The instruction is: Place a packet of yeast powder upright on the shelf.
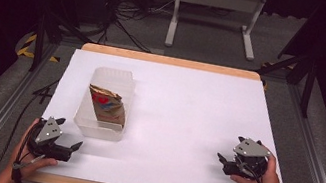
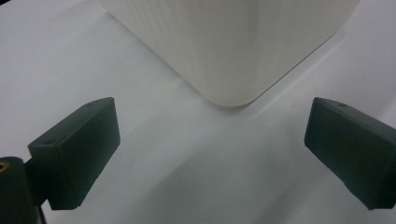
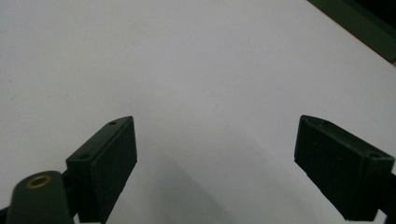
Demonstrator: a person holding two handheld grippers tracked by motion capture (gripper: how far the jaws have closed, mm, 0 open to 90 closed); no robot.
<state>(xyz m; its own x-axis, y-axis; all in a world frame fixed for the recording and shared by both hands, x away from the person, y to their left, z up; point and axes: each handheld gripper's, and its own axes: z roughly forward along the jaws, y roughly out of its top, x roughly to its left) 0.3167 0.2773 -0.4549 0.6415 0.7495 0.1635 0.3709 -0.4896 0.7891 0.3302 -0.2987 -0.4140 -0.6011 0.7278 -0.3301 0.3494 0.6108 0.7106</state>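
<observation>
Your one clear plastic bin (image 1: 104,106) sits on the left part of the white table (image 1: 185,126), its long axis running from your edge toward the far edge. One crumpled brown snack bag (image 1: 107,106) with red and blue print lies inside it, leaning in the near half, its length roughly along the bin. Your left gripper (image 1: 68,147) rests just beside the bin's near left corner, jaws spread wide with nothing between them; in the left gripper view the bin's rounded corner (image 2: 229,51) stands ahead of the pads. Your right gripper (image 1: 226,159) sits well apart near the right edge, jaws wide and holding nothing.
</observation>
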